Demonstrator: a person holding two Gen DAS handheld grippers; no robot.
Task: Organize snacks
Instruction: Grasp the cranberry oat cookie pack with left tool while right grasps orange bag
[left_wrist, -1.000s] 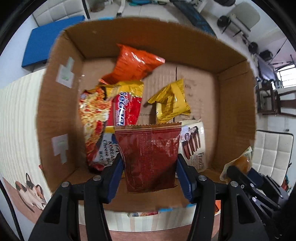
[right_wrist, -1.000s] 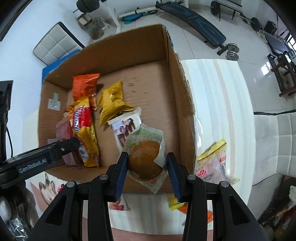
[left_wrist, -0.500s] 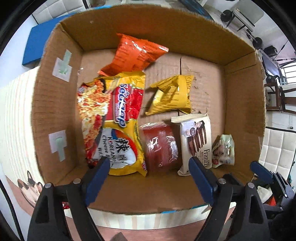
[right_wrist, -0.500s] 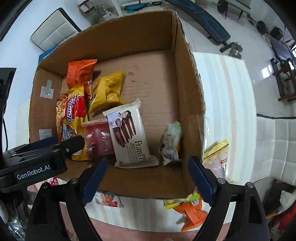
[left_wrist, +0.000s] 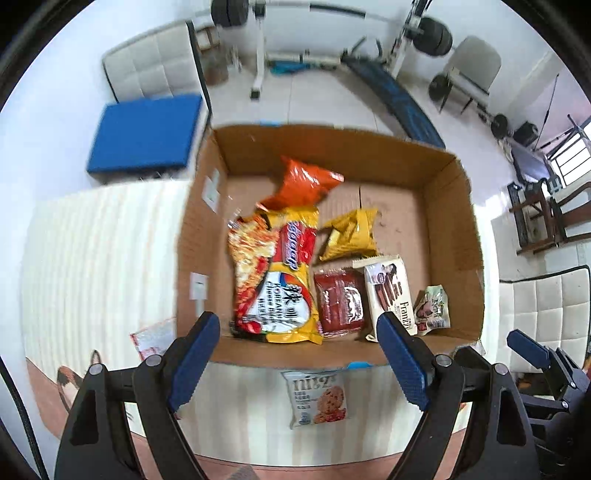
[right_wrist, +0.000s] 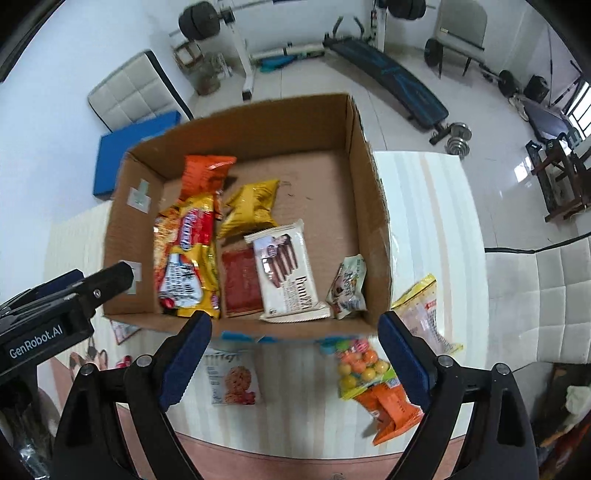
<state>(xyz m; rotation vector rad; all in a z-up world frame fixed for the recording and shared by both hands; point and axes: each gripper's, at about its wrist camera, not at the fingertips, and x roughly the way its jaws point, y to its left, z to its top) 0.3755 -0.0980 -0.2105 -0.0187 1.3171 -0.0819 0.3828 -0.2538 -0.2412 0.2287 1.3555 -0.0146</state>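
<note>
A cardboard box (left_wrist: 458, 229) (right_wrist: 369, 206) on the table holds several snacks: a noodle pack (left_wrist: 275, 280) (right_wrist: 186, 258), a dark red packet (left_wrist: 341, 302) (right_wrist: 240, 282), a white wafer pack (left_wrist: 389, 293) (right_wrist: 286, 273), a small green-white pouch (left_wrist: 432, 306) (right_wrist: 349, 284), a yellow bag (left_wrist: 351, 234) and an orange bag (left_wrist: 303, 182). My left gripper (left_wrist: 299, 365) is open and empty above the box's near wall. My right gripper (right_wrist: 295, 354) is open and empty, also in front of the box.
On the table in front of the box lie a cookie pack (left_wrist: 319, 398) (right_wrist: 232, 376), a bag of coloured candy balls (right_wrist: 364, 367), an orange packet (right_wrist: 391, 406) and a yellow-edged bag (right_wrist: 424, 310). A small packet (left_wrist: 151, 338) lies at the box's left corner.
Both grippers opened, dropping the dark red packet and the green-white pouch into the box, then pulled back and up so the table in front of the box came into view.
</note>
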